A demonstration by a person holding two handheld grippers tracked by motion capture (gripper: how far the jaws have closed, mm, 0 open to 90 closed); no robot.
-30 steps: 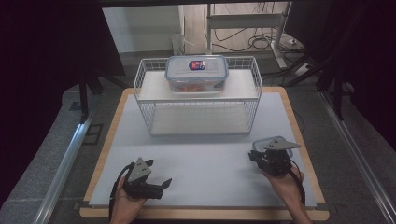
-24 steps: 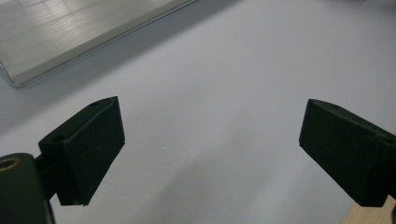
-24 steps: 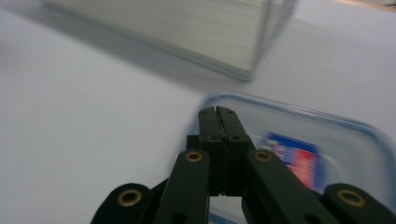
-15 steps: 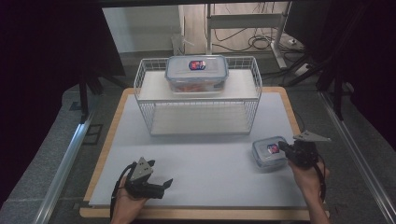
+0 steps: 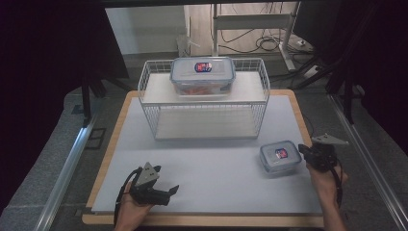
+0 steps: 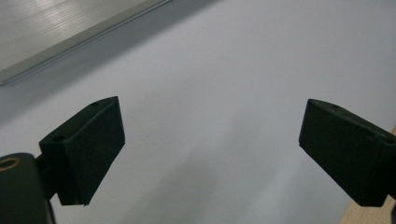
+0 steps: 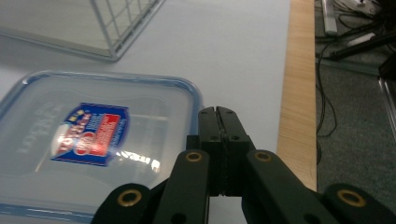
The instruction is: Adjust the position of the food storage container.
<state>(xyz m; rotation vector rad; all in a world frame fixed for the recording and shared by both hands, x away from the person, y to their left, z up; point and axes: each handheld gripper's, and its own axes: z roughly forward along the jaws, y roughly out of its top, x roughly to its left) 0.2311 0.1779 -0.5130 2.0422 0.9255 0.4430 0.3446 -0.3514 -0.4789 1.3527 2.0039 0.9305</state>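
A small clear lidded container with a blue rim and a red-and-blue label stands on the white mat at the right. My right gripper lies just right of it, jaws pointing at its right edge. In the right gripper view those jaws are pressed together with nothing between them, their tips by the lid's corner. Whether they touch it I cannot tell. My left gripper rests near the front left of the mat. Its jaws stand wide open over bare mat.
A white wire rack stands at the back middle of the mat, and a larger clear container sits on its top shelf. The mat lies on a wooden board, whose edge runs close to my right gripper.
My right gripper has moved to the right, off the small container, which now shows whole beside it. The left gripper has kept still.
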